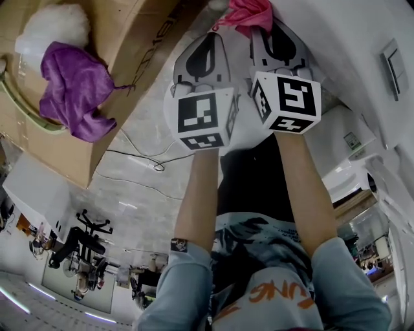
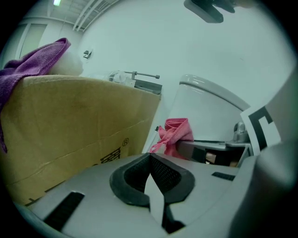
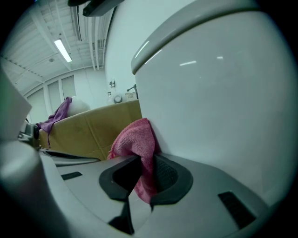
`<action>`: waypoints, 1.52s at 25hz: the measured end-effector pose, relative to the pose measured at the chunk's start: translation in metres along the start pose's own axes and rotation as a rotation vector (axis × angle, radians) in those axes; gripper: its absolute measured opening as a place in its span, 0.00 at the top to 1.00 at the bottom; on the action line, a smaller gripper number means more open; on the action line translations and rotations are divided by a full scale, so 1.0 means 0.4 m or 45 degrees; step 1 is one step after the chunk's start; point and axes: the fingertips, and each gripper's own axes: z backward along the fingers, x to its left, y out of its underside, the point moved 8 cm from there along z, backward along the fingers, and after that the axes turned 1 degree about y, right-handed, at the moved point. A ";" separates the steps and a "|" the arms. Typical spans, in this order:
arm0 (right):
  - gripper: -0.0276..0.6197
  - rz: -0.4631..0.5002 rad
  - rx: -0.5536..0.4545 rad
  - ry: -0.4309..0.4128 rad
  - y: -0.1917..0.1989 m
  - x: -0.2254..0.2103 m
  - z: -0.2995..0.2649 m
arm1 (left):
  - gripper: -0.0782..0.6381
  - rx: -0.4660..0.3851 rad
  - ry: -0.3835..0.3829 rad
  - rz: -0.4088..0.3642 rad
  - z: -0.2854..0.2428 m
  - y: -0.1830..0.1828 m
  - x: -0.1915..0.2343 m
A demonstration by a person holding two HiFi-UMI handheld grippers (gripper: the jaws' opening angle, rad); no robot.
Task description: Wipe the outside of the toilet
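Observation:
My right gripper (image 3: 144, 160) is shut on a pink cloth (image 3: 136, 139), which is pressed against the white toilet's (image 3: 219, 93) curved outer wall. In the head view the pink cloth (image 1: 249, 14) bunches at the right gripper's (image 1: 266, 27) tip, against the toilet (image 1: 349, 45) at the top right. My left gripper (image 1: 210, 39) hangs just left of it, jaws shut and empty. From the left gripper (image 2: 150, 157) view, the pink cloth (image 2: 174, 135) and the toilet (image 2: 209, 107) lie ahead to the right.
A large cardboard box (image 1: 123, 39) stands close on the left, with a purple cloth (image 1: 77, 90) and a white fluffy thing (image 1: 55, 26) on top. The box (image 2: 70, 125) fills the left gripper view's left side. A thin cable (image 1: 149, 161) lies on the floor.

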 end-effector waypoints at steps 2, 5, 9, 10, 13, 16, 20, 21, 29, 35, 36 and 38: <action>0.84 -0.016 -0.007 0.012 0.002 -0.002 0.010 | 0.86 0.000 0.010 -0.012 0.003 0.000 -0.003; 0.84 -0.029 -0.011 0.022 0.006 -0.009 0.026 | 0.86 -0.004 0.015 -0.020 0.008 0.001 -0.014; 0.84 -0.044 -0.008 0.040 0.012 -0.022 0.049 | 0.86 -0.004 0.027 -0.026 0.014 0.007 -0.034; 0.84 -0.050 -0.006 0.043 0.015 -0.025 0.057 | 0.86 -0.002 0.029 -0.028 0.017 0.009 -0.039; 0.84 -0.066 -0.006 0.053 0.023 -0.039 0.075 | 0.86 0.009 0.034 -0.035 0.018 0.015 -0.056; 0.84 -0.077 -0.008 0.061 0.031 -0.052 0.094 | 0.86 0.010 0.043 -0.049 0.023 0.019 -0.075; 0.84 -0.107 -0.008 0.070 0.040 -0.070 0.122 | 0.86 0.017 0.049 -0.069 0.034 0.023 -0.104; 0.84 -0.116 -0.007 0.070 0.041 -0.074 0.129 | 0.86 0.016 0.050 -0.073 0.037 0.024 -0.111; 0.84 -0.143 -0.007 0.043 0.055 -0.112 0.182 | 0.86 -0.003 0.041 -0.086 0.060 0.041 -0.180; 0.84 -0.124 0.007 0.018 0.077 -0.147 0.229 | 0.86 0.031 0.021 -0.090 0.087 0.073 -0.238; 0.84 -0.121 0.015 0.016 0.081 -0.152 0.237 | 0.86 0.037 0.019 -0.087 0.092 0.076 -0.248; 0.84 -0.117 0.029 0.014 0.088 -0.166 0.253 | 0.86 0.047 0.017 -0.085 0.100 0.080 -0.268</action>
